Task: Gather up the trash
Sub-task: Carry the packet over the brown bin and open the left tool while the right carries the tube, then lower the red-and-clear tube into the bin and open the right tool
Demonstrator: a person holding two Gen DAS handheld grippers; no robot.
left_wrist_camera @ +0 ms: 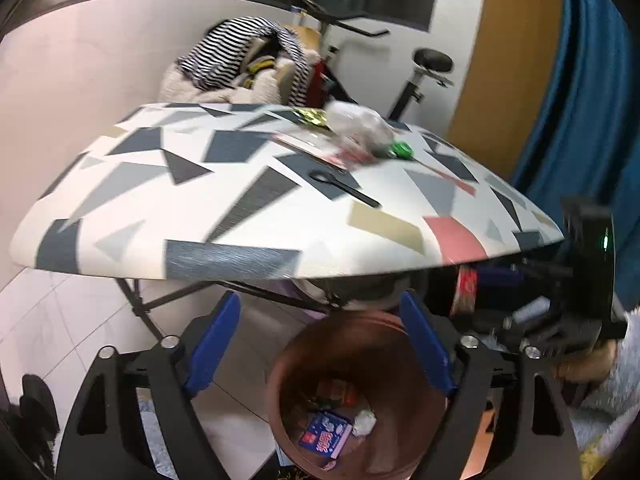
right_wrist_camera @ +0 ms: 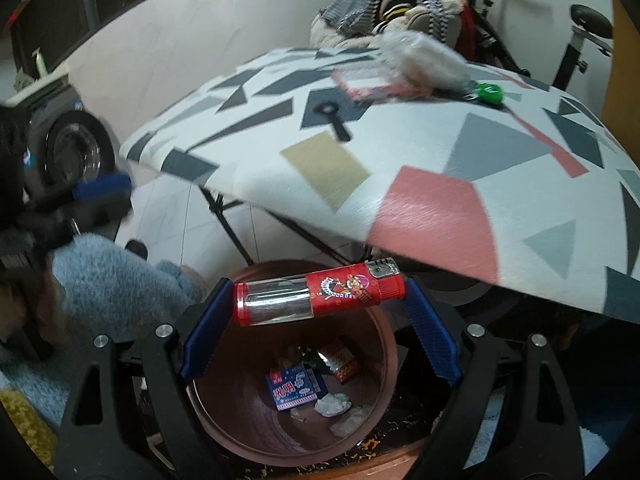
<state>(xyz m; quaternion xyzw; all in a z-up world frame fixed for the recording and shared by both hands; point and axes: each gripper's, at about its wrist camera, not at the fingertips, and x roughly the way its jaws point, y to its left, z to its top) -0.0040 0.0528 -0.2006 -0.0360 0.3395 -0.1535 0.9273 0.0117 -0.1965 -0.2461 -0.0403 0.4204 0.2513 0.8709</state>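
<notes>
bin [right_wrist_camera: 288, 392] below table [right_wrist_camera: 400, 152] edge | lighter [right_wrist_camera: 320, 294] above bin

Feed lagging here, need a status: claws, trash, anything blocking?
Right claw gripping red lighter above brown bin. Left claw open, empty. Drop path clear; plastic bag waits on table.
</notes>
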